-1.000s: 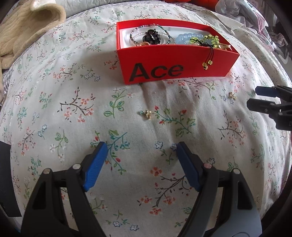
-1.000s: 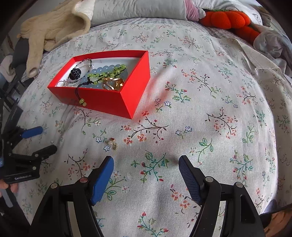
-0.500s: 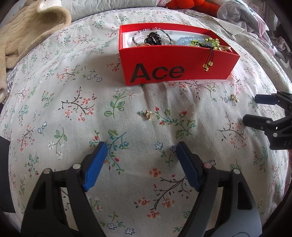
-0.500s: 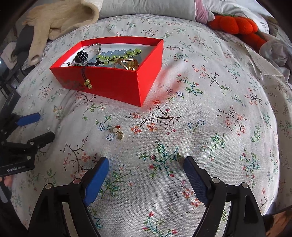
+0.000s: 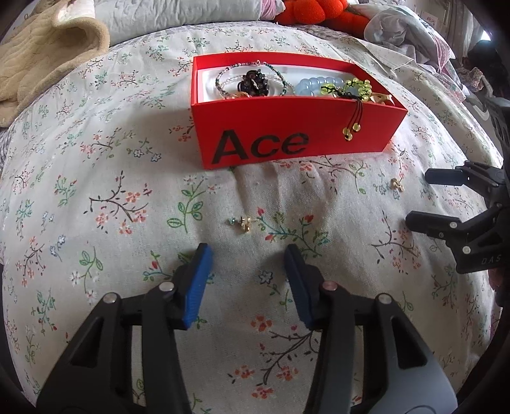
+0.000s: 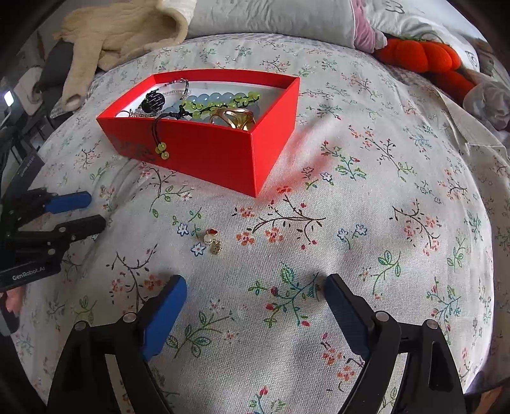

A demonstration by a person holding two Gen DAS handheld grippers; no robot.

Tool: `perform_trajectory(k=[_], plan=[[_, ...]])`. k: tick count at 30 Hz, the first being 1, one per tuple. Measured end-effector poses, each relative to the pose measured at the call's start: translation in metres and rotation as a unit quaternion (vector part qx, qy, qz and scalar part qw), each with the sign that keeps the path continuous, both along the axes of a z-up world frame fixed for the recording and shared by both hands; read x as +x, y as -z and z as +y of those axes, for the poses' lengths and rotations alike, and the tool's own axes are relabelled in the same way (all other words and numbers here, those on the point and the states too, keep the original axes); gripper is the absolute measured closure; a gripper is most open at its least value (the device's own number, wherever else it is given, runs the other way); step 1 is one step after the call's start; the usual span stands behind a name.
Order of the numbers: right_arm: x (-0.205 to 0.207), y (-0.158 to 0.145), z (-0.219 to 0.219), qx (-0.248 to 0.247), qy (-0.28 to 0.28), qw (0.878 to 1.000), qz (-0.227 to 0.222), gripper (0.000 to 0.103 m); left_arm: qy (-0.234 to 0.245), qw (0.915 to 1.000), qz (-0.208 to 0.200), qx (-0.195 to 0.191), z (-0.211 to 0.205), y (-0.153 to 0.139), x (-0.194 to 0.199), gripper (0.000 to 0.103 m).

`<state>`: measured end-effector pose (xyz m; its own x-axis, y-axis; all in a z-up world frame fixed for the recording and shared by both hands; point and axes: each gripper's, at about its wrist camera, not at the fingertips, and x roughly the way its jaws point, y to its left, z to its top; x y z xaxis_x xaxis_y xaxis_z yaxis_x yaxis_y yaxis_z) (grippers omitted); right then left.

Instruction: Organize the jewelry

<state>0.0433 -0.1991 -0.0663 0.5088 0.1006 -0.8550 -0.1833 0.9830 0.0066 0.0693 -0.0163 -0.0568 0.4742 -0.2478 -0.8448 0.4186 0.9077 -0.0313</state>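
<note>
A red box [image 5: 287, 127] marked "Ace" sits on the floral bedspread and holds bracelets, beads and a gold piece; it also shows in the right wrist view [image 6: 204, 149]. A small gold earring with a green stone [image 5: 241, 222] lies just ahead of my open, empty left gripper [image 5: 247, 254]. A second pair of small gold earrings [image 6: 212, 241] lies ahead and left of my open, empty right gripper [image 6: 255, 286], and shows in the left wrist view [image 5: 397, 184]. A green bead tassel [image 5: 350, 129] hangs over the box's front wall.
A beige blanket [image 5: 41, 63] lies at the back left. A grey pillow [image 6: 271, 16], an orange plush toy [image 6: 420, 60] and crumpled clothes [image 5: 414, 35] lie at the back and right of the bed.
Both grippers have moved forward and lower toward the bedspread. The left jaws have narrowed somewhat around the line to the green-stone earring. The jewelry has not moved.
</note>
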Motion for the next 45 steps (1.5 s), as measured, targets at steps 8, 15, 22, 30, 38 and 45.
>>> perform_trajectory(k=[8,15,22,30,38,45], plan=[[-0.001,0.000,0.000,0.002,0.000,1.000,-0.010,0.013,-0.006,1.0000,-0.002,0.000,-0.007,-0.001,0.009,0.065],[-0.002,0.000,0.000,0.004,-0.001,1.000,-0.008,0.013,-0.009,0.9999,-0.001,0.009,-0.012,-0.002,0.014,0.083],[0.002,-0.001,-0.001,0.006,-0.006,1.000,-0.004,0.013,-0.011,0.9998,0.007,0.012,-0.014,-0.003,0.014,0.096],[0.009,-0.002,0.008,0.014,-0.006,1.000,0.001,0.018,-0.007,0.9998,0.014,0.012,-0.009,-0.007,0.010,0.096],[0.018,-0.005,0.020,0.021,-0.010,1.000,0.006,0.043,-0.009,0.9998,0.017,0.002,-0.001,-0.012,0.002,0.096],[0.020,-0.006,0.026,0.023,-0.017,1.000,0.008,0.066,-0.008,0.9999,0.013,0.000,0.001,-0.016,-0.001,0.096]])
